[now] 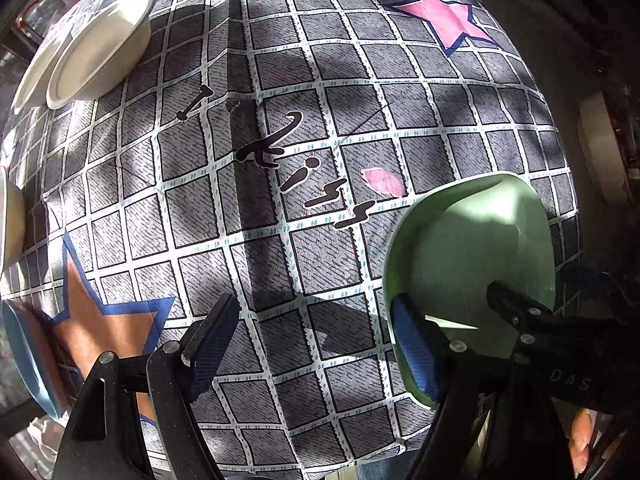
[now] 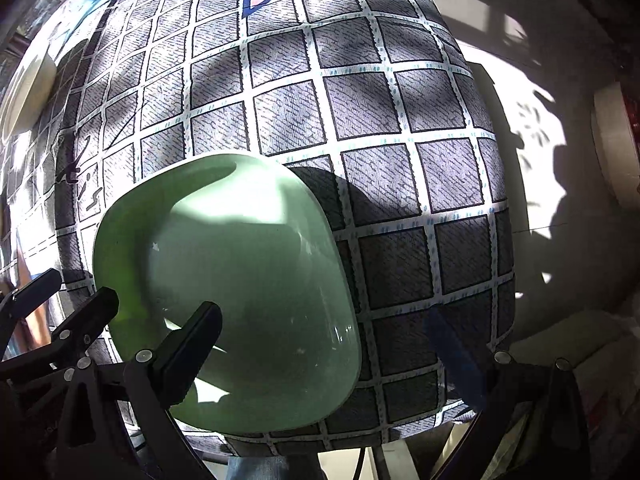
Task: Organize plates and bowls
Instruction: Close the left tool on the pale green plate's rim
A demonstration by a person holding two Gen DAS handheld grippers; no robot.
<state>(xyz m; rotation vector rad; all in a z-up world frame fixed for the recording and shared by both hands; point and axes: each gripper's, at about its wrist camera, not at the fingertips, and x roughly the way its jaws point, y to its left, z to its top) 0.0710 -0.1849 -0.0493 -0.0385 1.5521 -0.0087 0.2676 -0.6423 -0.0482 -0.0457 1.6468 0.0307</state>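
Hiding cloth (partly): green plate (image 2: 240, 288).

**Surfaces and finishes**

Woven cloth (image 1: 280, 248), matt, printed with grid and stars. Green plate (image 2: 240, 280), smooth and glossy, like glazed ceramic or hard plastic. Cream bowls (image 1: 100, 48), smooth, low sheen. Left gripper (image 1: 316, 344): matt black plastic, metal rivets, textured blue pads (image 1: 416, 352). Right gripper (image 2: 332, 348): likewise matt black.
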